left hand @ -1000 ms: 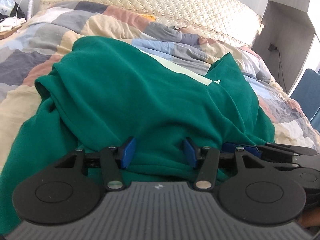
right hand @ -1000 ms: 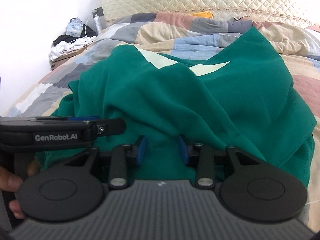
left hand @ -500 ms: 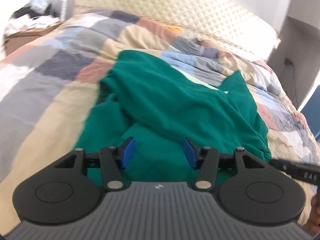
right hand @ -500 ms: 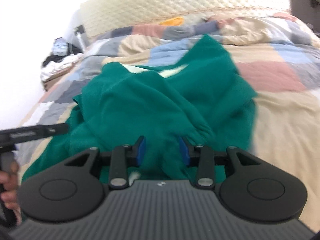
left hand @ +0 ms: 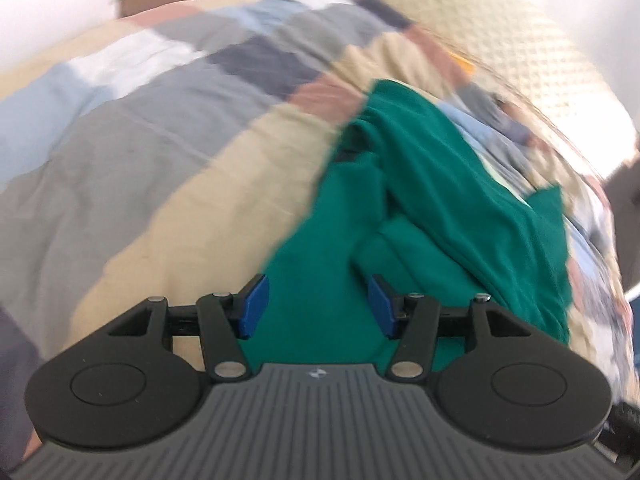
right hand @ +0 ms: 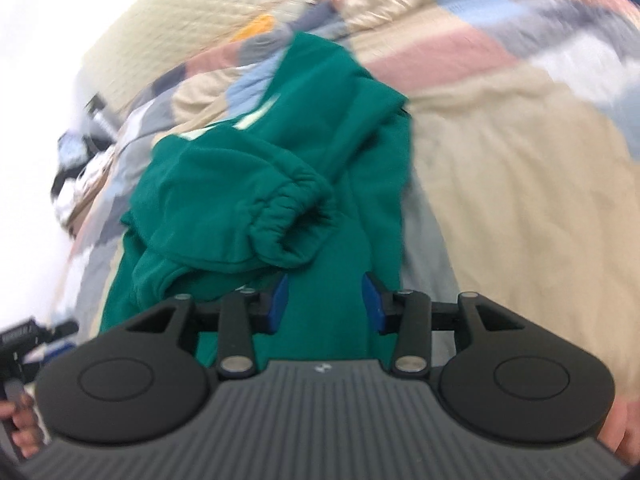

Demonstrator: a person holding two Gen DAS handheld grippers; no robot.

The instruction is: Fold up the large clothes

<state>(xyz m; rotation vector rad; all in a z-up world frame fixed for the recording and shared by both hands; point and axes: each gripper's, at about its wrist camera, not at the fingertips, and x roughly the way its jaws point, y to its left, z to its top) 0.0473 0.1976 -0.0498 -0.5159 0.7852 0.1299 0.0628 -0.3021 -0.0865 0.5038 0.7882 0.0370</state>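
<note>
A large green sweatshirt (left hand: 432, 200) lies crumpled on the patchwork quilt; it also shows in the right wrist view (right hand: 256, 168), with an elastic cuff (right hand: 288, 220) bunched up in front. My left gripper (left hand: 318, 306) is open, its blue pads spread over the garment's near left edge, holding nothing. My right gripper (right hand: 324, 304) is open too, its blue pads apart over the near right part of the cloth. Both views are blurred.
The patchwork quilt (left hand: 168, 128) covers the bed on all sides of the garment. A quilted cream headboard (right hand: 192, 12) stands at the far end. A bedside table with clutter (right hand: 80, 160) stands far left. The left gripper's body (right hand: 28, 336) shows at the right view's lower left.
Both grippers have swung apart, the left one leftward and the right one rightward. The sweatshirt now looks narrower and more bunched. Both stay open.
</note>
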